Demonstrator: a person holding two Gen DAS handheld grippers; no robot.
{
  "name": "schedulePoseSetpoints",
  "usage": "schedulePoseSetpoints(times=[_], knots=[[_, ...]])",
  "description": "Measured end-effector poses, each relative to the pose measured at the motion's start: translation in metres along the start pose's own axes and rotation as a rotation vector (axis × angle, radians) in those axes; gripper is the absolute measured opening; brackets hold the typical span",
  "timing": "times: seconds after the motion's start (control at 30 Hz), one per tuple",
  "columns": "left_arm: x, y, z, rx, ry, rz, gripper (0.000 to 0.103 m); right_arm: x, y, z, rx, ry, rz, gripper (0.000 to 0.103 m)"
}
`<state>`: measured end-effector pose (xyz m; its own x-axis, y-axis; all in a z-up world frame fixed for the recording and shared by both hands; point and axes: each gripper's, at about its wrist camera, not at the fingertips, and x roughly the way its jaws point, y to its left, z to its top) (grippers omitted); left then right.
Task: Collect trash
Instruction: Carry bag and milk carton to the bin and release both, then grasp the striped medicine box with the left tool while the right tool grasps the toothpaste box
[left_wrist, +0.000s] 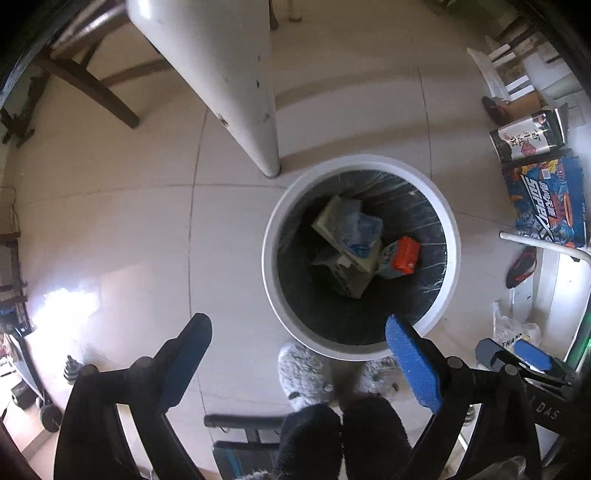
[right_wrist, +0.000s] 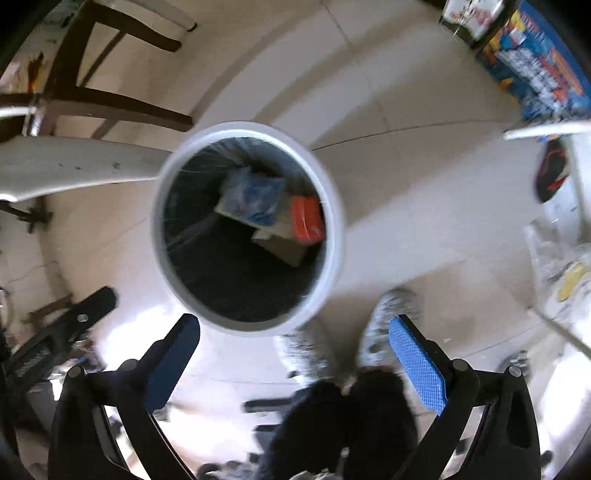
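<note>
Both grippers, left (left_wrist: 297, 352) and right (right_wrist: 293, 352), hang spread wide with nothing between them over a round white black-lined bin (left_wrist: 271, 236) holding an orange carton (left_wrist: 405, 254).

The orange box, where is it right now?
The orange box lies inside the white trash bin, at the right in both wrist views, beside a blue wrapper on a tan carton.

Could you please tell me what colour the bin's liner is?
Black, inside the white bin; the liner shows best in the left wrist view.
</note>
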<state>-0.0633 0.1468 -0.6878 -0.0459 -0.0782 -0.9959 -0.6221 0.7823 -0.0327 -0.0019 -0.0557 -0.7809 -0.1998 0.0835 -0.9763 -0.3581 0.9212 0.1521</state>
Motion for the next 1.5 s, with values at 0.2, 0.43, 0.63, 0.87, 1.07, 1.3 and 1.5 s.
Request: schedulePoseSetpoints(times=[0.2,0.43,0.63,0.87,1.07,1.3,1.5], knots=[[-0.03,-0.002,-0.013,0.042,-0.036,0.023,0.103,-0.029,0.007,-0.007,-0.068,-0.063,-0.146,0.103],[-0.066,-0.014,-0.033,0.064,-0.052,0.021,0.103,-0.077,0.011,-0.02,-0.069,-0.107,-0.164,0.103],[-0.115,-0.013,-0.054,0.051,-0.054,0.002,0.103,-0.134,0.019,-0.047,-0.072,-0.131,-0.164,0.103],[-0.192,-0.012,-0.081,0.054,-0.074,-0.015,0.103,-0.22,0.033,-0.085,-0.084,-0.174,-0.152,0.103],[-0.255,-0.009,-0.098,0.065,-0.116,-0.024,0.103,-0.295,0.046,-0.118,-0.084,-0.203,-0.131,0.103],[-0.337,-0.007,-0.105,0.078,-0.194,0.001,0.103,-0.387,0.061,-0.153,-0.085,-0.232,-0.065,0.103],[-0.405,-0.023,-0.081,0.11,-0.353,0.02,0.103,-0.459,0.072,-0.155,-0.067,-0.297,0.027,0.103]])
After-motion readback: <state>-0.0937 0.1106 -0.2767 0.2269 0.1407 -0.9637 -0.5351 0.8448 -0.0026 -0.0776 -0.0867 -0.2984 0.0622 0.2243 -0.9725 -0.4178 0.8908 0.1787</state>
